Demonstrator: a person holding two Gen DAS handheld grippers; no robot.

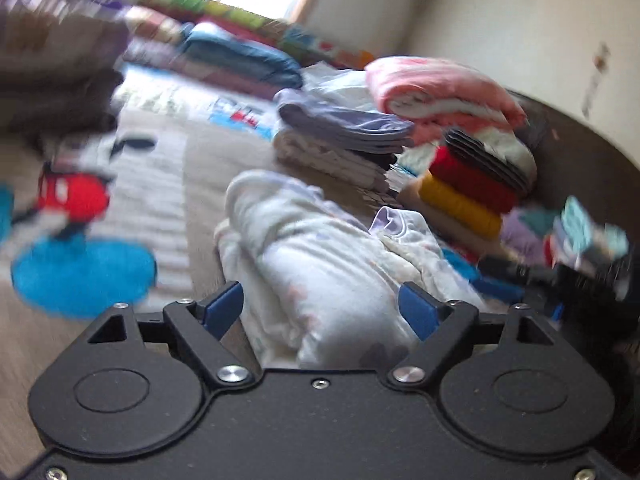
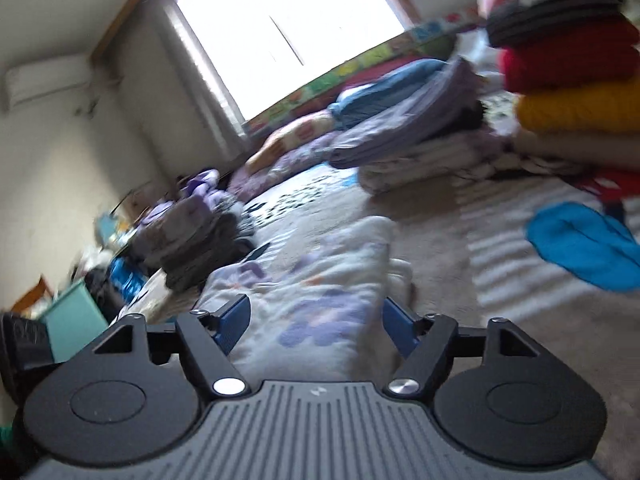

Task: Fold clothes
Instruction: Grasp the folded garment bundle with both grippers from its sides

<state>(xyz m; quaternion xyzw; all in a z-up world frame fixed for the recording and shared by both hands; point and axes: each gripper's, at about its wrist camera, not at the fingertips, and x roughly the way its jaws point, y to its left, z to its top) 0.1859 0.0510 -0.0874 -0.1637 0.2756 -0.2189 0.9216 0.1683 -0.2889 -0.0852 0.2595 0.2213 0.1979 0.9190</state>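
On the bed, stacks look done; my white garment lies bunched (unfinished), both hand-held grippers gaping, gripping nothing.

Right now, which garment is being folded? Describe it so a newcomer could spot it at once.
Start at the beige striped carpet under the bright window. Directly ahead of both claws lies a white fleecy garment, rolled into a long bundle. Unlike the plain red and yellow folded pieces stacked behind, it has pale purple prints.
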